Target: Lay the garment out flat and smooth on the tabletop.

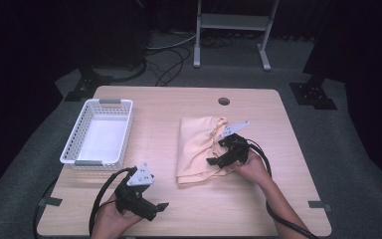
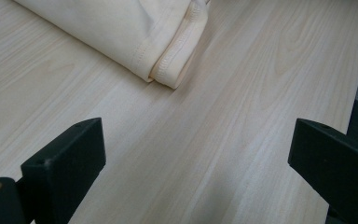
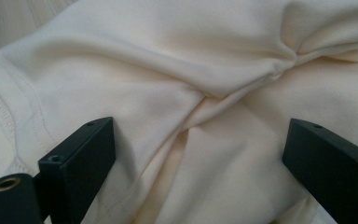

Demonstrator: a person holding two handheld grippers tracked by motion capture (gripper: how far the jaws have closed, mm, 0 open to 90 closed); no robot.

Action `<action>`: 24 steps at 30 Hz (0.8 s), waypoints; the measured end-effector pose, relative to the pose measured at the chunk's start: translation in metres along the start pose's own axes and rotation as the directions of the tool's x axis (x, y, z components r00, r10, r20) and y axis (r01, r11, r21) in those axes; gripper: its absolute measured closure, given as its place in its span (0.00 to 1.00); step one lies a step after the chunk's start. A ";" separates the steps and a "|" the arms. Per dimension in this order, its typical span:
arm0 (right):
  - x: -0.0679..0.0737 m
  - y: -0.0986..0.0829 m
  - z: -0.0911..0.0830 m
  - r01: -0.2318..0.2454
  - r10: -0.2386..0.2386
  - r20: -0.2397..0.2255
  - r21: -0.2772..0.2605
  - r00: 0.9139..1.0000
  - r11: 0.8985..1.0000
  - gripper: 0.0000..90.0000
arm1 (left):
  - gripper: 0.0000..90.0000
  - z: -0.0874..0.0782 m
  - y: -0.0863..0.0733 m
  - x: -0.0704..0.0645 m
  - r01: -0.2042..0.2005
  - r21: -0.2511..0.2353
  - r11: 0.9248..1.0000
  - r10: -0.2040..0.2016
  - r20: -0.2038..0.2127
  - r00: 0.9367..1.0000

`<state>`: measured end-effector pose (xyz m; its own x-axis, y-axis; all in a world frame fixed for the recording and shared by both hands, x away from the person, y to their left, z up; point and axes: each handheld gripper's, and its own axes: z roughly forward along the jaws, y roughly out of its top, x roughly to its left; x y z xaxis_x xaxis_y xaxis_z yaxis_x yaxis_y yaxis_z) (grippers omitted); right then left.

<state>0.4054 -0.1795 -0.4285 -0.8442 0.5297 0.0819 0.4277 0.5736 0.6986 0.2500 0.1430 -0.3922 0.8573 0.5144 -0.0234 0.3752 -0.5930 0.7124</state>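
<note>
A pale yellow folded cloth (image 1: 196, 147) lies at the middle of the wooden table (image 1: 179, 107). My right gripper (image 1: 218, 153) hovers over the cloth's right side, open, its jaws wide apart above the wrinkled fabric (image 3: 205, 93). At the table's front left my left gripper (image 1: 156, 209) is open with nothing between its jaws, pointing right over bare wood. In the left gripper view a folded, stitched corner of the cloth (image 2: 168, 60) lies ahead of the jaws, clear of them.
A white plastic basket (image 1: 99, 132) with nothing in it stands at the table's left side. A round cable hole (image 1: 224, 101) sits near the far edge. Black cables trail from both grippers off the front edge. A metal stand (image 1: 231, 30) is on the floor beyond.
</note>
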 end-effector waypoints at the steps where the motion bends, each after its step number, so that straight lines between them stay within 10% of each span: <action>1: 0.001 -0.001 0.000 0.006 -0.006 0.003 0.001 1.000 1.000 0.11 | 0.04 0.000 0.000 0.000 0.000 0.001 1.000 0.000 0.002 1.000; 24: 0.018 -0.019 -0.006 0.094 -0.093 0.041 -0.022 0.995 0.995 0.16 | 0.04 0.001 0.002 -0.003 -0.001 0.003 1.000 0.001 0.001 1.000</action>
<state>0.3803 -0.1843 -0.4358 -0.8661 0.4996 -0.0128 0.3392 0.6066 0.7190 0.2482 0.1400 -0.3916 0.8582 0.5128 -0.0237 0.3755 -0.5956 0.7102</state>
